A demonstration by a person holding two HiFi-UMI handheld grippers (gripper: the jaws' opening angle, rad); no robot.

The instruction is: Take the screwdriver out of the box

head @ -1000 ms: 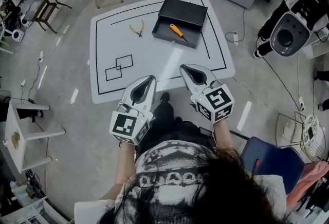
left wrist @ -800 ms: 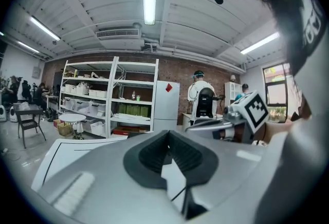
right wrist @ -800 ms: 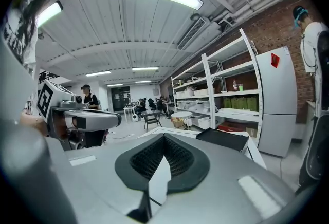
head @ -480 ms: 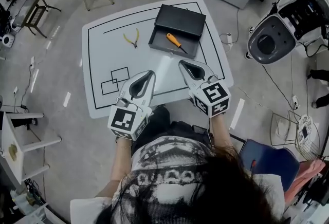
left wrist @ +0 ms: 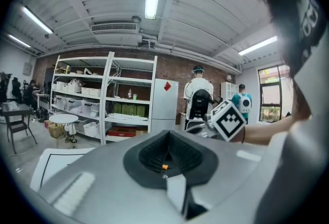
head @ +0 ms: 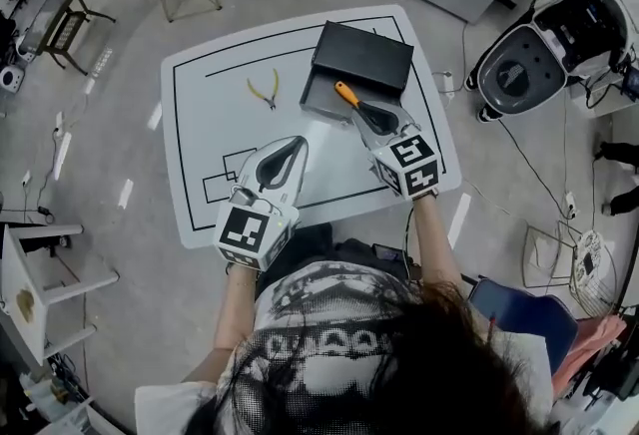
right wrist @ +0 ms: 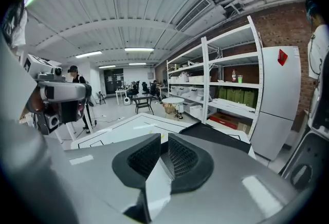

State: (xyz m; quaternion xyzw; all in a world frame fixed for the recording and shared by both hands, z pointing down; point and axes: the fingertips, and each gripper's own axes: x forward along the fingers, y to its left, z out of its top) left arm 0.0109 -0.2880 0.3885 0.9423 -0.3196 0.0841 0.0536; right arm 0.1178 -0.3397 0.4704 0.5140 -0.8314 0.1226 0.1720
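The screwdriver [head: 345,93] lies in the open black box [head: 364,49], its orange handle just in front of the jaws of the right gripper [head: 362,109]. Those jaws are opening a little, with nothing in them, likely to make room for the handle. The left gripper [head: 297,144] hangs behind them over the surface [head: 200,134], jaws shut and empty.

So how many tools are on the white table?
2. An orange-handled screwdriver lies in the black box. Yellow-handled pliers lie on the table, left of the box. More could be hidden in the covered part of the box.
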